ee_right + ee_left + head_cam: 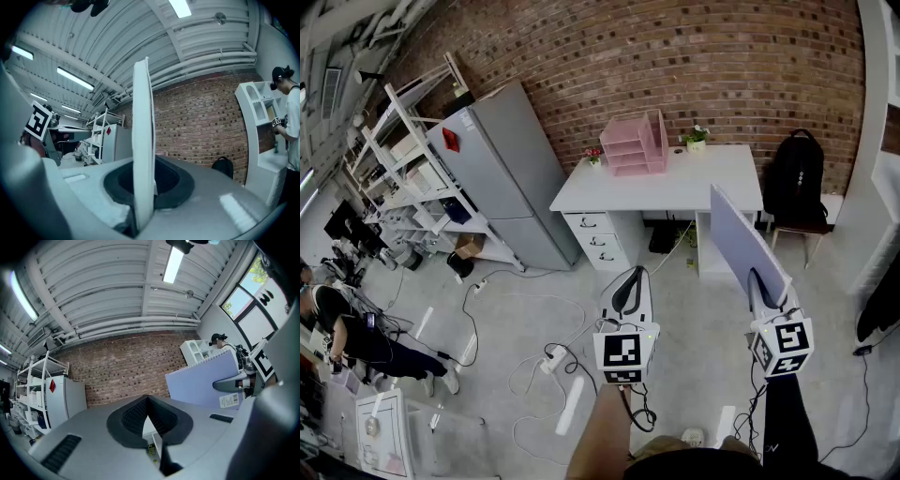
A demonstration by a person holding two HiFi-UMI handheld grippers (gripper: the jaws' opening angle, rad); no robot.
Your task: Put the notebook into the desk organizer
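Note:
A lavender spiral notebook (741,239) stands on edge in my right gripper (761,281), which is shut on its lower edge. In the right gripper view the notebook (143,140) rises edge-on between the jaws. The left gripper view shows its lavender cover (204,380) off to the right. My left gripper (628,286) is shut with nothing in it, held beside the right one above the floor. The pink desk organizer (635,143) stands at the back of the white desk (675,187), well ahead of both grippers.
Two small potted plants (695,138) flank the organizer. A black backpack (797,178) rests on a chair right of the desk. A grey cabinet (502,178) and white shelving (403,159) stand at left. Cables (534,366) trail over the floor. A person (356,337) crouches at far left.

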